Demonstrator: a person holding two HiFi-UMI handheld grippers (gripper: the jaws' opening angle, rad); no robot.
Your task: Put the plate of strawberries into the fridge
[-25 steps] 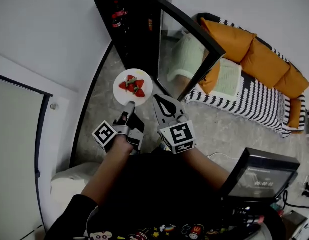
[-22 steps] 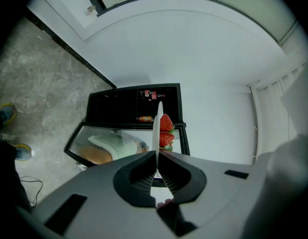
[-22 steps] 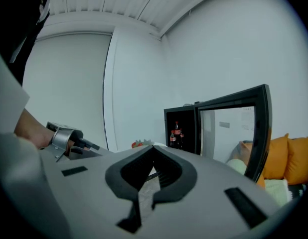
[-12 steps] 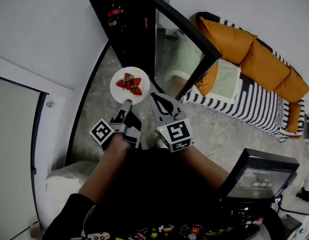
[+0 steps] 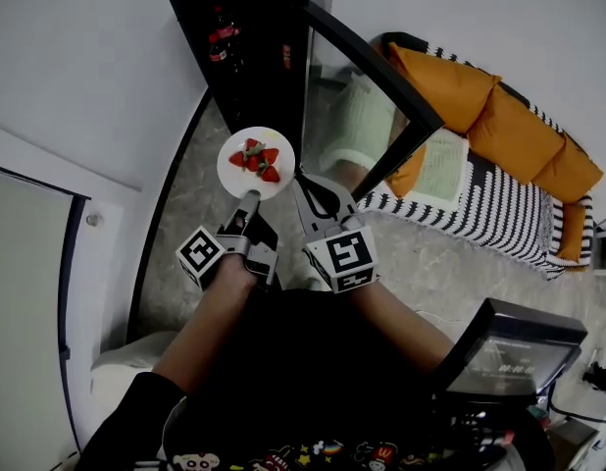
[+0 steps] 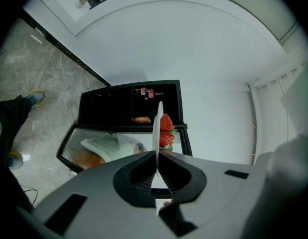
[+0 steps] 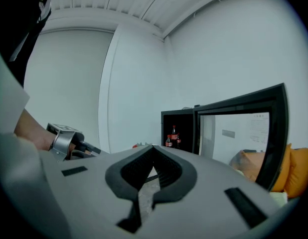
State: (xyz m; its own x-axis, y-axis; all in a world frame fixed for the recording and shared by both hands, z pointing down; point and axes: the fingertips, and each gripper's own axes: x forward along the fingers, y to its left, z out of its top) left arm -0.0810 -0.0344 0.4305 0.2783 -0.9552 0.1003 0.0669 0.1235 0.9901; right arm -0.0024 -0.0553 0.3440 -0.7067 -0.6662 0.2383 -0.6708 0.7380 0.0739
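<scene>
A white plate (image 5: 256, 162) with several red strawberries (image 5: 257, 158) is held level in front of the open black fridge (image 5: 249, 57). My left gripper (image 5: 250, 200) is shut on the plate's near rim. In the left gripper view the plate (image 6: 157, 126) shows edge-on between the jaws, with the strawberries (image 6: 166, 131) on its right. My right gripper (image 5: 308, 184) is beside the plate on its right, shut with nothing in it (image 7: 153, 146). The fridge's glass door (image 5: 372, 91) stands swung open to the right.
Bottles (image 7: 173, 136) stand on a shelf inside the fridge. A striped sofa with orange cushions (image 5: 499, 116) fills the right side. A dark device with a screen (image 5: 507, 346) is near my right elbow. The floor (image 5: 185, 214) is grey marble, with a white wall on the left.
The left gripper has carried the plate a little closer to the fridge opening. The right gripper has moved along beside it and stays shut.
</scene>
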